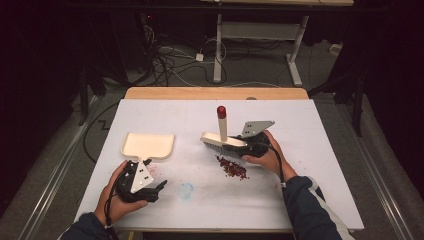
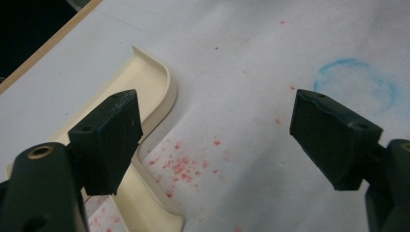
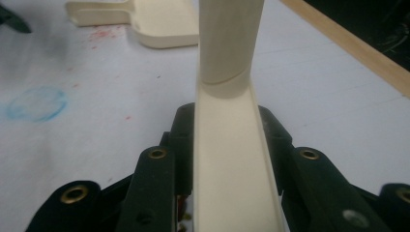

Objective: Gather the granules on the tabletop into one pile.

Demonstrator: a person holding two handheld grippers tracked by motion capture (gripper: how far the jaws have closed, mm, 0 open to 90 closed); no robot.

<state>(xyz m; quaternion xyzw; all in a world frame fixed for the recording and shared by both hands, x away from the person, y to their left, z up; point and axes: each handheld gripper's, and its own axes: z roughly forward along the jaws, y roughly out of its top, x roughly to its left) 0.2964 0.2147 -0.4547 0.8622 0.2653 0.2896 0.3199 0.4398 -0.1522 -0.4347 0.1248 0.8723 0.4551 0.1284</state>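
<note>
- The bench [image 1: 310, 165], covered in white, carries everything; a faint blue ring [image 1: 186, 190] marks it near your left hand.
- The cream dustpan [image 1: 148, 145] lies flat left of centre, its open mouth facing away from you and its short handle pointing back toward your left gripper [image 1: 159, 188].
- Your left gripper sits just beside that handle with its jaws wide apart and nothing between them; in the left gripper view the dustpan's edge [image 2: 159, 92] runs under the one jaw.
- Your right gripper [image 1: 252, 147] has its jaws clamped on the back of the brush [image 1: 223, 142], whose red-tipped handle stands up and whose bristles face down to the bench.
- The red crumbs [image 1: 232, 168] lie in a small heap just on your side of the brush, well apart from the dustpan and to its right.
- The coming move turns on this: the heap sits between brush and dustpan, so you likely need to sweep leftward, and your left hand is the nearer one to take the dustpan's handle first.
</note>
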